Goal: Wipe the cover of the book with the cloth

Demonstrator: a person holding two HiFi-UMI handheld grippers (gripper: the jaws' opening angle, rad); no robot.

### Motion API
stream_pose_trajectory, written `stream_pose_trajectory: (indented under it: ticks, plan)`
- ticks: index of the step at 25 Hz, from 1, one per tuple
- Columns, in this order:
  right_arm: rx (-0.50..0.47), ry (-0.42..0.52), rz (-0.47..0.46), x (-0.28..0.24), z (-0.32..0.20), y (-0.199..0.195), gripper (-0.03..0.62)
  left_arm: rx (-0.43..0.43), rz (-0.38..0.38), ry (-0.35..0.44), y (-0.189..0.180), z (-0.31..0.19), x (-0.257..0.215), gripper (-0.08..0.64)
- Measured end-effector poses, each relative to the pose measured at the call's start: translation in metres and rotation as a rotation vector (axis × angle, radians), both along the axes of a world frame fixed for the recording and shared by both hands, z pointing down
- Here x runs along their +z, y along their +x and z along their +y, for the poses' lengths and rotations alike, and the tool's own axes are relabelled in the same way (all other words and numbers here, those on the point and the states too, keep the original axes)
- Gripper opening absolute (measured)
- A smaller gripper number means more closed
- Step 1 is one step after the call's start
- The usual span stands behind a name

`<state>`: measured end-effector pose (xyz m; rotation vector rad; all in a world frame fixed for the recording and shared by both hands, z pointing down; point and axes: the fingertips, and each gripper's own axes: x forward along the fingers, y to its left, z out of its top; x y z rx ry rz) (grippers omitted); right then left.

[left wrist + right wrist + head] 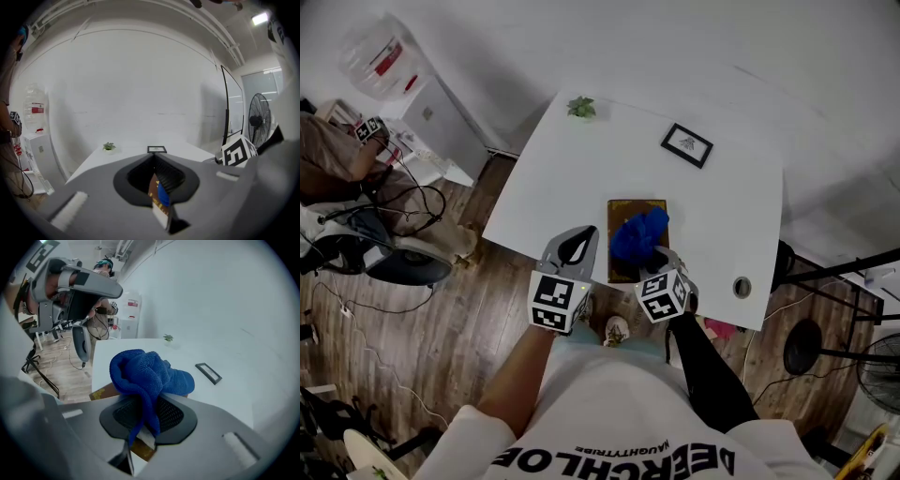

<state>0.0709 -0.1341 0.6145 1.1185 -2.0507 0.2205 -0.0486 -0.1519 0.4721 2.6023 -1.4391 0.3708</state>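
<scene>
The book (624,214) lies flat on the white desk (722,206), close to the edge where the person stands. The blue cloth (639,234) sits bunched up on top of the book and hides most of its cover. The right tongs (149,397) are pinching a fold of the cloth. The rest of it puffs up over the book in a soft heap. The left tongs (153,156) are pressed together with nothing in them. They hover just beside the book's left side, and do not seem to touch it.

The cloth looks soft, light and floppy, so a pinch on one fold is enough. It may drag along in a lump and not lie flat. The book looks stiff and flat, so it could slide on the desk when rubbed. A good place to hold it down would be its bare far corner. A small picture frame (686,145) and a little plant (580,107) stand well beyond the book.
</scene>
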Motion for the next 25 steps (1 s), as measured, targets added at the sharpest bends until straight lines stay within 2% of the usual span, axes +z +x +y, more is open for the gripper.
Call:
stream_pose_trajectory:
  ticks: [9,13,19,22,25]
  plan:
    - [0.236,-0.032,0.041,0.005,0.005,0.093,0.081,0.049,0.008,0.004,0.034,0.004,-0.001,0.057]
    - [0.300,-0.049,0.035,0.009,0.011,0.116,0.081,0.057,0.009,0.006,0.042,0.007,-0.001,0.057]
    - [0.229,0.091,-0.069,-0.024,0.004,0.096,0.081,0.036,0.011,0.000,0.041,0.012,0.002,0.057]
    - [0.148,0.151,-0.113,-0.044,0.004,0.066,0.081,0.021,0.009,-0.007,0.036,0.017,0.005,0.057]
    - [0.052,0.168,-0.135,-0.053,0.010,0.030,0.081,0.014,0.003,-0.014,0.029,0.022,0.008,0.057]
